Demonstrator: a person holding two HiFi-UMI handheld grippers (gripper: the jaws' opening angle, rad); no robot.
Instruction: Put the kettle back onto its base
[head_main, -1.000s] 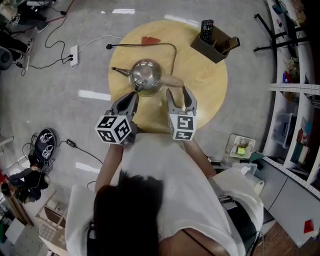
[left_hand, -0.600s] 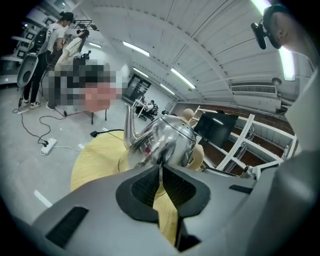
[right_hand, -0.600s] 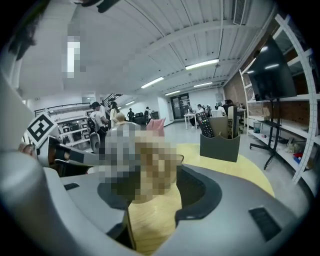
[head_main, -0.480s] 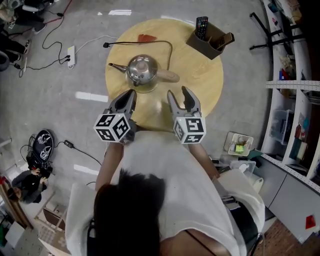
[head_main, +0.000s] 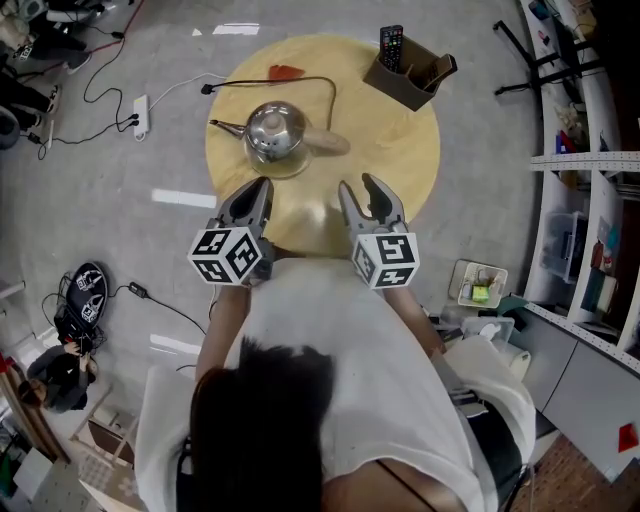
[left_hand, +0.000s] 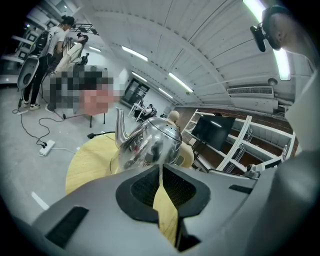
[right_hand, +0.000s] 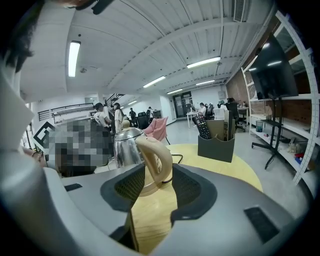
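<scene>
**On the round tabletop: kettle on its base, both tools held short of it**

Toward the far left part of the round wooden tabletop (head_main: 400, 170) stands the steel kettle (head_main: 272, 130). It is upright, with its thin spout to the left and its cream handle (head_main: 326, 142) to the right. A pale round base (head_main: 281, 169) shows under its near edge. A black cable (head_main: 300, 80) runs in a curve behind the kettle to a plug near the far left rim, and a small red piece (head_main: 285, 72) lies beside this cable. At the far right rim sits a dark organizer box (head_main: 412, 72) with a remote control (head_main: 390, 41) standing in it.

Between the kettle and the near rim the wood is bare. The left tool (head_main: 255, 196) hangs over the near edge with its jaws pressed almost together and nothing in them. The right tool (head_main: 358, 190) is beside it. Its jaws are spread and have just been closing a little. The kettle handle lines up with their gap, but the head view shows it well apart from them.

On the grey floor at the left lie a white power strip (head_main: 140, 103) and loose wires. Shelves (head_main: 590, 200) stand at the right.
</scene>
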